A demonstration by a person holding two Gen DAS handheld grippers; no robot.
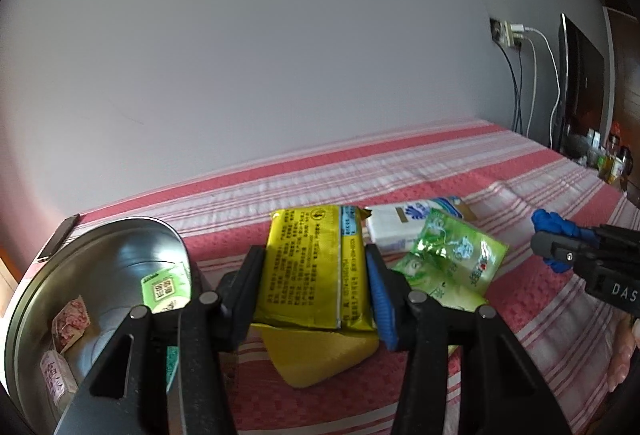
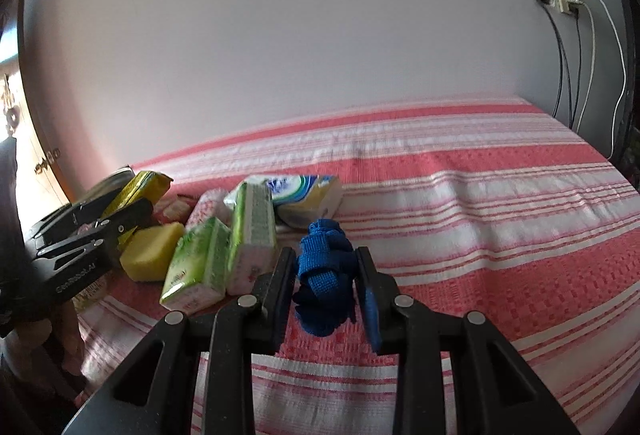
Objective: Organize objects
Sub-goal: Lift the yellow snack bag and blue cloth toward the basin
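Green packets, tissue pack crowd yellow sponge, metal bowl beside.

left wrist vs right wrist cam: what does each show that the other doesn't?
Left wrist only: the inside of the metal bowl with small packets in it, and a dark screen by the wall.

Right wrist only: two upright green-and-white cartons.

Both: the left tongs shut on the yellow packet, the right tongs shut on the blue strap bundle, the yellow sponge, the tissue pack, the striped bedspread.
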